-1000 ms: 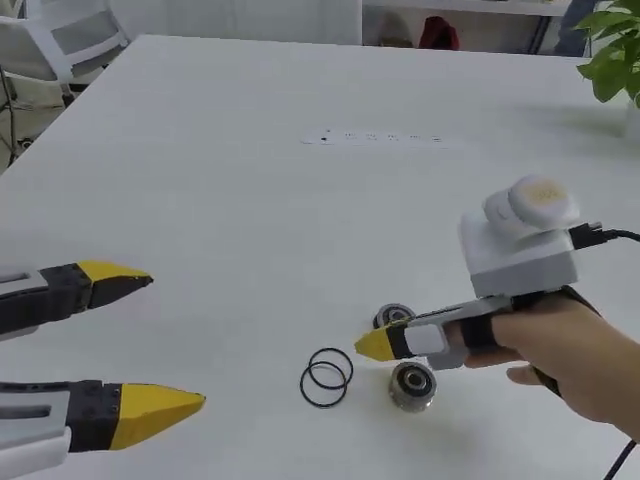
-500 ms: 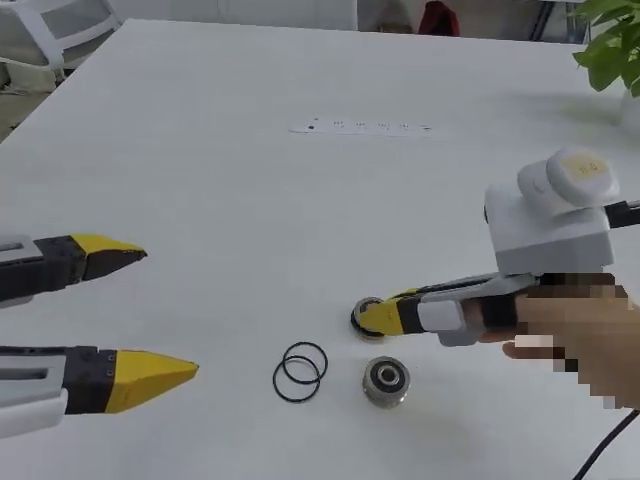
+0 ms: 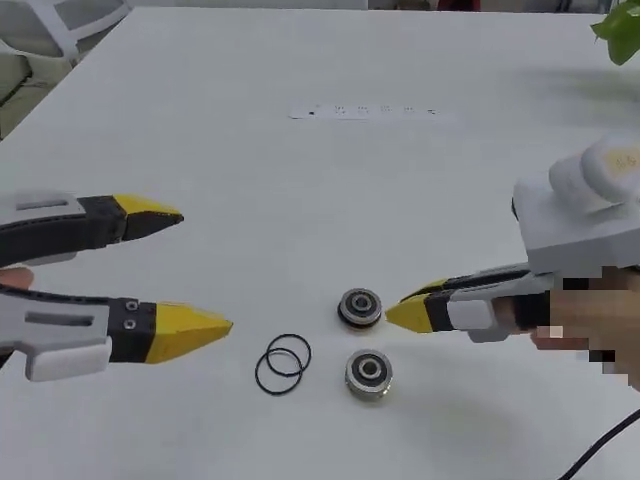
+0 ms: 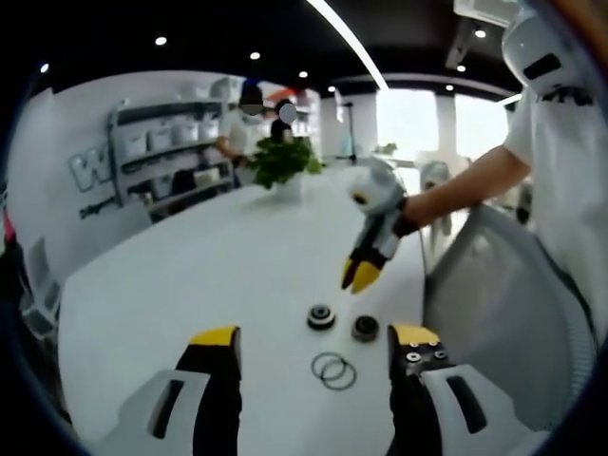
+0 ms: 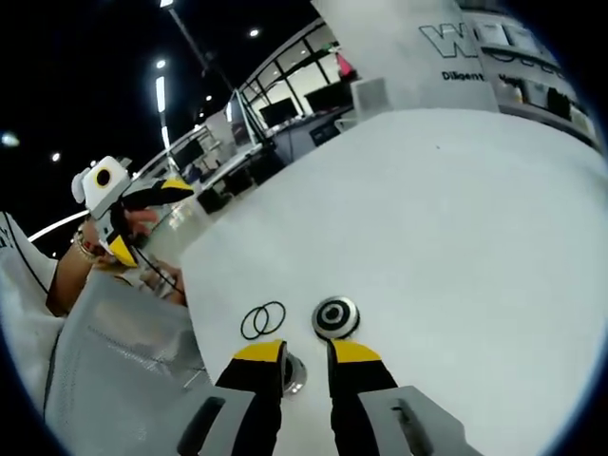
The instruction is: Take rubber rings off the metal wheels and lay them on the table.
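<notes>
Two metal wheels lie on the white table [image 3: 300, 180]. The far wheel [image 3: 359, 307] [image 4: 321, 316] [image 5: 335, 316] has a black rubber ring around its rim. The near wheel [image 3: 368, 372] [image 4: 365, 329] [image 5: 293, 373] looks bare metal. Two loose black rubber rings [image 3: 283, 362] [image 4: 332, 369] [image 5: 262, 320] lie overlapping to the left of it. My right gripper [image 3: 397, 313] [image 5: 306, 351] points at the far wheel from just to its right; only a narrow gap parts its jaws, which hold nothing. My left gripper [image 3: 205, 270] [image 4: 313, 337] is wide open and empty, left of the rings.
A flat white strip [image 3: 362, 110] with small marks lies farther back on the table. A potted green plant [image 4: 280, 160] stands at the table's far right end. A cable [image 3: 600, 450] trails from the right gripper. Shelves and two people are in the background.
The right gripper's tip moved from between the wheels onto the far wheel, then drew back just to its right. The left gripper has come a little closer to the rings.
</notes>
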Demonstrator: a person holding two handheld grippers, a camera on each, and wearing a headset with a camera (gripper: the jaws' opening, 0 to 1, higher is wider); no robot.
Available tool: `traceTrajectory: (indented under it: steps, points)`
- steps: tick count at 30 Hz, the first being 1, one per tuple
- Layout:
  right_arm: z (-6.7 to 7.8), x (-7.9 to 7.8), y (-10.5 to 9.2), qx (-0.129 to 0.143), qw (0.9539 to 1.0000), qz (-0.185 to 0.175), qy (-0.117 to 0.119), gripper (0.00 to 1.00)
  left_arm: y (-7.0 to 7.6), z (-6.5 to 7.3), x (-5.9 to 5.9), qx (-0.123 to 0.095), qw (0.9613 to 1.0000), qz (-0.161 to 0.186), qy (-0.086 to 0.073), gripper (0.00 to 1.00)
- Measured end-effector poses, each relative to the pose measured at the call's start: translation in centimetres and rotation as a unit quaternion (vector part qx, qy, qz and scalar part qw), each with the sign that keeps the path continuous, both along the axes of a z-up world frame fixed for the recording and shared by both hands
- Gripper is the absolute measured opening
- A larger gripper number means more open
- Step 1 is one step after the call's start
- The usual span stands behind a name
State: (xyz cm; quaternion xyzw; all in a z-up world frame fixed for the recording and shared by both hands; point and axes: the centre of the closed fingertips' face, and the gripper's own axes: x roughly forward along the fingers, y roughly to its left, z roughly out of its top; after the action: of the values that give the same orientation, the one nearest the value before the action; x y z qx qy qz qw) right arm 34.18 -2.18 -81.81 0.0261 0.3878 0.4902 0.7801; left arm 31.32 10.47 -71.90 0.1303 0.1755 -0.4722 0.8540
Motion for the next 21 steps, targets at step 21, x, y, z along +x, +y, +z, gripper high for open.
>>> traceTrajectory:
  steps: [21]
  points:
    - [-1.7,0.9,-0.8,0.013,0.9994,0.02,-0.025,0.14,-8.1,-0.7,4.4,0.018,0.9986,-0.049,-0.007,0.48]
